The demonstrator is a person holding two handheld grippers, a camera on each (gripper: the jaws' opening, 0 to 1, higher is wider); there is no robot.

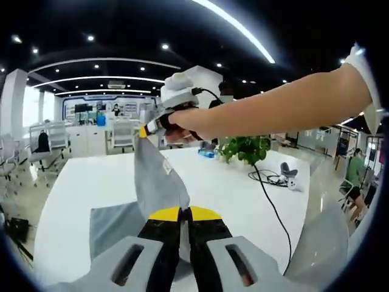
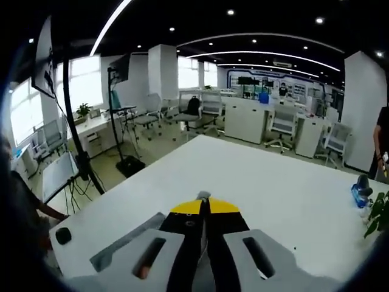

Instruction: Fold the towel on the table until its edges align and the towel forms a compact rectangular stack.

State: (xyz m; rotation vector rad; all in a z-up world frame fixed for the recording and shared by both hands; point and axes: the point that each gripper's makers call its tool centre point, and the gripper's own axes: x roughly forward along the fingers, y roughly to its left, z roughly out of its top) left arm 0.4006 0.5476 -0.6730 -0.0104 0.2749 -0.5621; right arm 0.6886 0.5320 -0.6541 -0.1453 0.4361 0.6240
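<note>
1. On the white table [image 1: 231,182], left gripper view: grey towel [image 1: 159,182], partly lifted, one part lying flat on the table at lower left, a pointed fold rising up the middle of the view
2. Left gripper [image 1: 184,214]: yellow-tipped black fingers together, clamped on the towel's edge at the bottom of the view
3. Right gripper [image 1: 146,131], seen in the left gripper view: held in a person's hand [image 1: 185,125], bare forearm reaching in from the right; yellow tip touching the upper corner of the raised towel fold
4. Right gripper view: fingers together, a small grey bit of towel pinched at the tips; a grey strip of towel beside them at lower left, over the table
5. Potted green plant [image 1: 246,148] on the far part of the table; black cable [image 1: 267,194] running across the table near it
6. Background: office chairs [image 2: 282,128], desks, white pillars, ceiling lights; black stand [image 2: 76,140] at left in the right gripper view
</note>
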